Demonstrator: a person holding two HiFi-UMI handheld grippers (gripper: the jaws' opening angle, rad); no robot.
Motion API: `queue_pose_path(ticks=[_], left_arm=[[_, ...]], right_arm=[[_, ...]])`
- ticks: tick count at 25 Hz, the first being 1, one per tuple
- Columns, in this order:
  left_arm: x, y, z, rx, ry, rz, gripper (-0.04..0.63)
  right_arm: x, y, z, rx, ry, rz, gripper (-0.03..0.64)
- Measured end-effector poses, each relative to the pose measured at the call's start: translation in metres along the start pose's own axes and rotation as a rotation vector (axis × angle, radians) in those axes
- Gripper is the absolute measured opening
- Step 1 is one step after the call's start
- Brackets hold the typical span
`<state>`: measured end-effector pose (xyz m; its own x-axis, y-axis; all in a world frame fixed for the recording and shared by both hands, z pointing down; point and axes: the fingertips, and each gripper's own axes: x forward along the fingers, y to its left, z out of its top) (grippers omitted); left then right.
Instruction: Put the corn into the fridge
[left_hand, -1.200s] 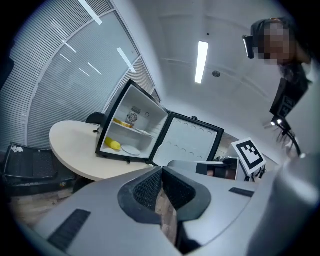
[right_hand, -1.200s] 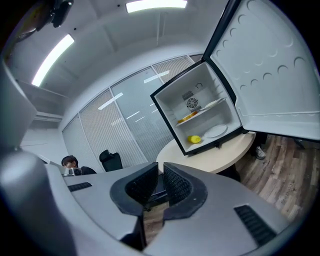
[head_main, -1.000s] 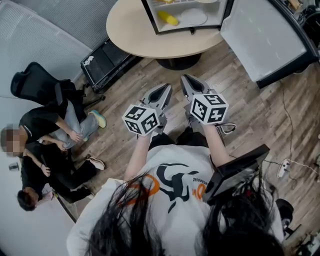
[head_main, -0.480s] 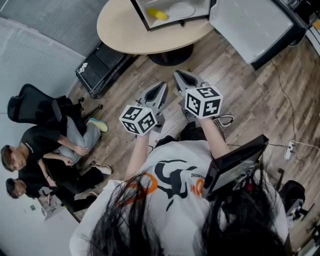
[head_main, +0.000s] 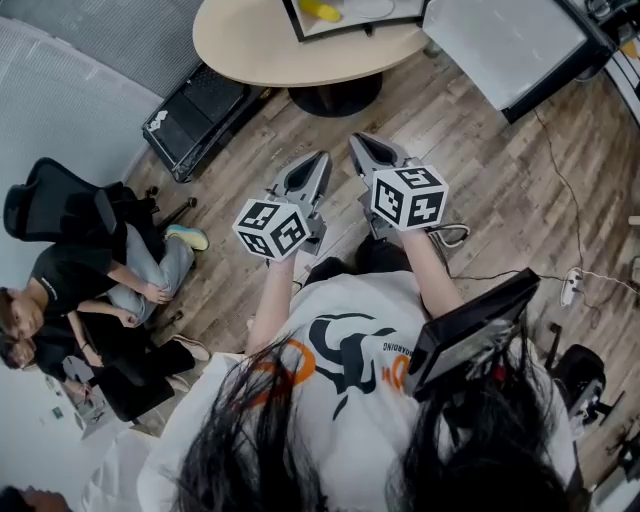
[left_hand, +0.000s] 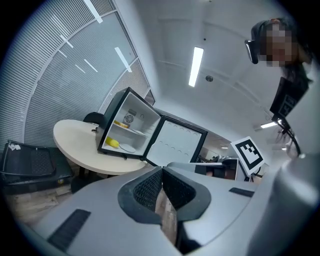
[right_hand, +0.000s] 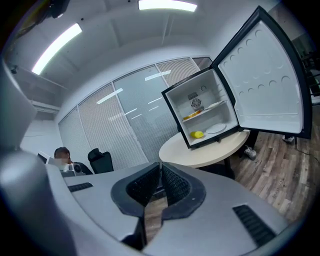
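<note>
The yellow corn (head_main: 320, 10) lies on the bottom shelf of the small black fridge (head_main: 300, 25), which stands on the round table (head_main: 250, 50) with its door (head_main: 500, 40) swung wide open. In the left gripper view the corn (left_hand: 113, 143) sits beside a white plate (left_hand: 127, 148). The right gripper view shows the corn (right_hand: 198, 134) and the plate (right_hand: 216, 128) too. My left gripper (head_main: 318, 158) and right gripper (head_main: 357, 140) hang side by side over the wood floor, well short of the table. Both are shut and empty; the right jaws have just finished closing.
People sit on the floor at the left beside a black office chair (head_main: 50, 210). A black case (head_main: 195, 120) lies by the table's base. Cables and a power strip (head_main: 572, 285) run over the floor at the right. A dark screen (head_main: 470, 335) is close by my right side.
The table and fridge have slid toward the top edge of the head view; both grippers have drawn back from them together, still side by side.
</note>
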<state>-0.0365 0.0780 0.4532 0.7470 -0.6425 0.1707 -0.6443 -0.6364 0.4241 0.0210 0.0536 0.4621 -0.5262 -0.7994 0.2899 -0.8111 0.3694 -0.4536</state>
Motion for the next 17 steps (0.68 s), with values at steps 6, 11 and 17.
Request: queue_pose_path(ticks=[6, 11, 17], left_arm=[[-0.008, 0.005, 0.001, -0.001, 0.000, -0.005, 0.012], [-0.015, 0.006, 0.002, 0.003, -0.004, -0.002, 0.012], [-0.015, 0.008, 0.006, 0.006, -0.007, -0.003, 0.012]], right_arm=[[0.003, 0.007, -0.005, 0.001, 0.005, -0.006, 0.026], [0.003, 0.012, -0.006, -0.004, 0.001, -0.003, 0.026], [0.006, 0.012, -0.003, -0.001, 0.001, -0.006, 0.026]])
